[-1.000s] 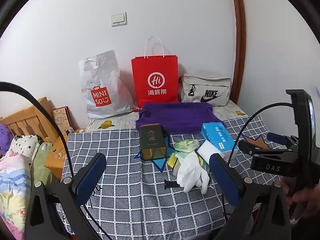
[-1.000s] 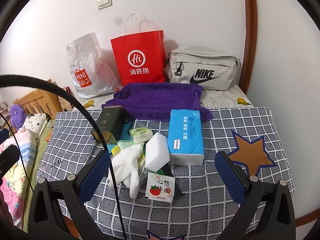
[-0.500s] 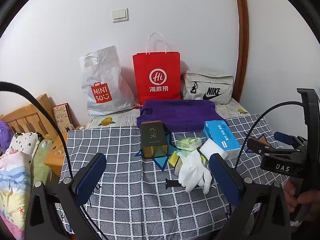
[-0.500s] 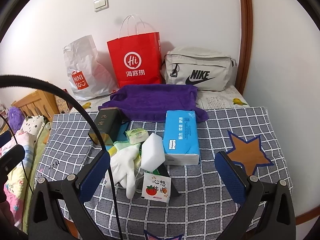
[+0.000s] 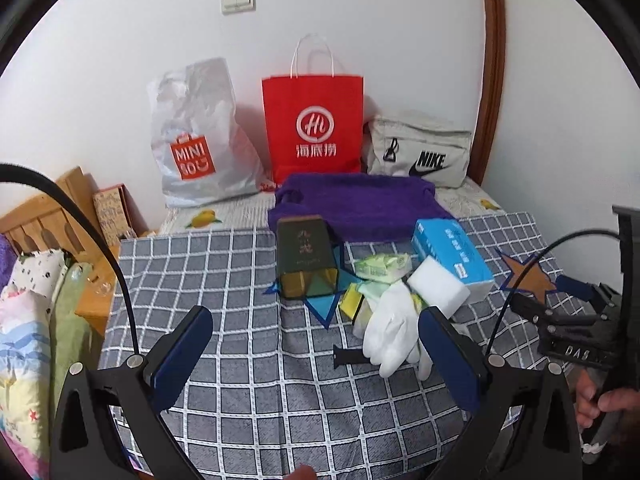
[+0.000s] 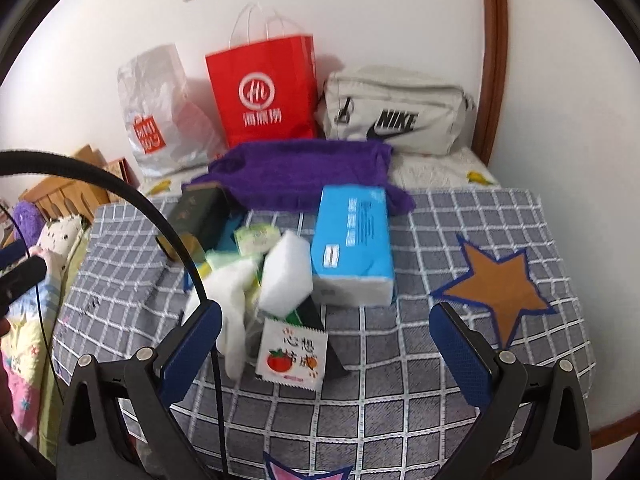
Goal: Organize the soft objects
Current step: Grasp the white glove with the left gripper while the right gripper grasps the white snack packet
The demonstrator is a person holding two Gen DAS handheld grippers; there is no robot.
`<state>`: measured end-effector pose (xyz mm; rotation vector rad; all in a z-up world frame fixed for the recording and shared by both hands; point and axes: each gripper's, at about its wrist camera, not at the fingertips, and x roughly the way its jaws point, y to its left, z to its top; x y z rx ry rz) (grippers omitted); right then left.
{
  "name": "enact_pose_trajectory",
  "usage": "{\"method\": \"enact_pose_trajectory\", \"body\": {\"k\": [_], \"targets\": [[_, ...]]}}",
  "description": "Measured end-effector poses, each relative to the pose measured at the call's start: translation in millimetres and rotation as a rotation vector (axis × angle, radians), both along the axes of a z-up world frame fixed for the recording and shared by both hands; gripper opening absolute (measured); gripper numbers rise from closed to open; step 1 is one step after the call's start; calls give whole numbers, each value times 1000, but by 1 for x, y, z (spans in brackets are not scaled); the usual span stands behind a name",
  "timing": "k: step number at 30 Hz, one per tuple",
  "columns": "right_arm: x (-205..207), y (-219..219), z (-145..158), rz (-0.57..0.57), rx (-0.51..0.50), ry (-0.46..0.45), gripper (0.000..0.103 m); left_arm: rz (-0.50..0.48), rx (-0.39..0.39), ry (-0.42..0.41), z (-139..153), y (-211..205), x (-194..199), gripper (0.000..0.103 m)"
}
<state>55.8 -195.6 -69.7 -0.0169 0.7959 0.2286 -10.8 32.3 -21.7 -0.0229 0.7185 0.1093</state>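
A pile of objects lies on a checked cloth (image 5: 224,280): white gloves (image 5: 394,330) (image 6: 236,292), a white sponge block (image 5: 438,290) (image 6: 288,276), a blue tissue pack (image 5: 452,254) (image 6: 352,240), a small green packet (image 5: 384,266) and a white tomato-print packet (image 6: 292,354). A purple towel (image 5: 356,202) (image 6: 304,174) lies behind them. My left gripper (image 5: 316,356) is open and empty in front of the pile. My right gripper (image 6: 326,350) is open and empty, just before the tomato packet. It also shows at the right of the left wrist view (image 5: 576,328).
A dark tea tin (image 5: 306,258) lies left of the pile. A red paper bag (image 5: 314,128), a Miniso plastic bag (image 5: 192,140) and a Nike bag (image 5: 420,152) stand against the wall. A wooden bed frame (image 5: 44,216) and bedding are at the left.
Both grippers have moved forward and tilted down toward the pile. Both stay open; nothing on the cloth has moved.
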Motion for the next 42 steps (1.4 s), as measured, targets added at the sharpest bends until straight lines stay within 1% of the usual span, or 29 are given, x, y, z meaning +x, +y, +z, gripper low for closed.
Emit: {"method": "enact_pose_trajectory", "body": {"k": [5,8,12,14,17,19,21,23,24,26,31,37,42], "targets": [[12,5,-41,50,17,103,102,9,-2,52,-19,5,15,103],[19,8,-58,73,30,138,102,9,-5,72,-29,6,22,103],[32,14,-77,97,38,178,101,-8,-30,100,-43,8,33,103],[40,16,-89,103,39,201,98,-13,-40,121,-50,10,38,103],[49,17,-105,129,72,246,86,-10,-42,147,-59,11,44,103],[53,17,-113,148,104,274,66,-6,-41,165,-64,13,49,103],[53,16,-113,137,92,268,58,-4,-45,179,-69,14,52,103],[49,13,-108,137,92,237,56,-1,-54,191,-73,17,56,103],[48,11,-106,138,98,224,52,-1,-60,195,-75,19,58,103],[44,9,-100,141,96,211,50,3,-69,206,-80,21,62,103],[40,8,-90,140,63,190,49,-12,-67,242,-95,20,71,103],[31,-3,-79,146,75,172,49,-47,-59,270,-105,15,78,103],[29,-10,-70,144,83,153,49,-82,-98,280,-111,13,89,103]]}}
